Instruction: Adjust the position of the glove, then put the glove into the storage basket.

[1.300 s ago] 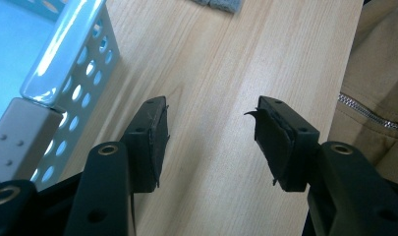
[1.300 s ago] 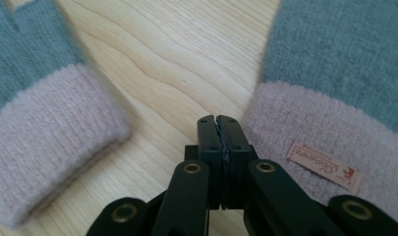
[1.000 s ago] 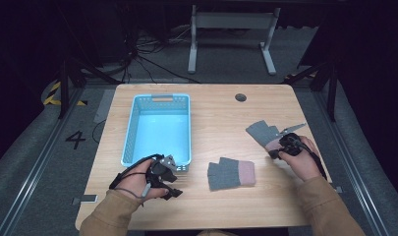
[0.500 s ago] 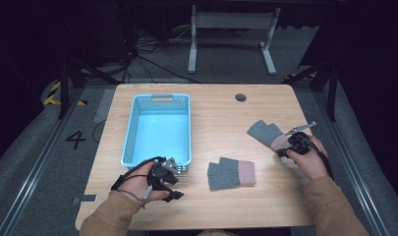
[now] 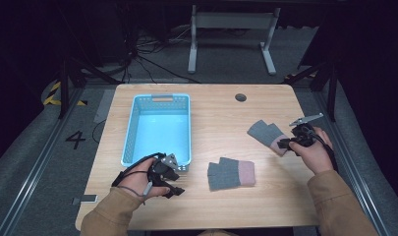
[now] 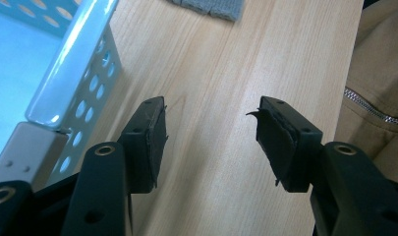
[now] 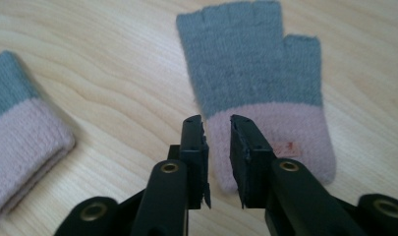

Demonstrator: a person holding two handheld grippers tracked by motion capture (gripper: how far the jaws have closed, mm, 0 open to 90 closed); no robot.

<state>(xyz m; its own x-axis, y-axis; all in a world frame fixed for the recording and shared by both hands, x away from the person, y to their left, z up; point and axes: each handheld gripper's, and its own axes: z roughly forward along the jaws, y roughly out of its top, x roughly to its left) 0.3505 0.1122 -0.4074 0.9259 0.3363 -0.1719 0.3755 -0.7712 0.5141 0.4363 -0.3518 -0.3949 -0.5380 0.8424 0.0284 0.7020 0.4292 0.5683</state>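
Observation:
A grey fingerless glove with a pink cuff lies flat at the table's right. My right gripper hovers just over its cuff. Its jaws have just been opening and now stand a narrow gap apart, with the cuff below them and nothing pinched. A matching second glove lies near the front middle. My left gripper rests open over bare wood beside the front corner of the light blue basket, nothing between its pads.
The basket has perforated walls and stands on the left half of the wooden table. A round cable hole sits near the far edge. A tan sleeve lies close to the left gripper.
The right hand has drifted right and lifted a little off the glove's cuff, and that glove has shifted slightly right. The left hand has stayed put.

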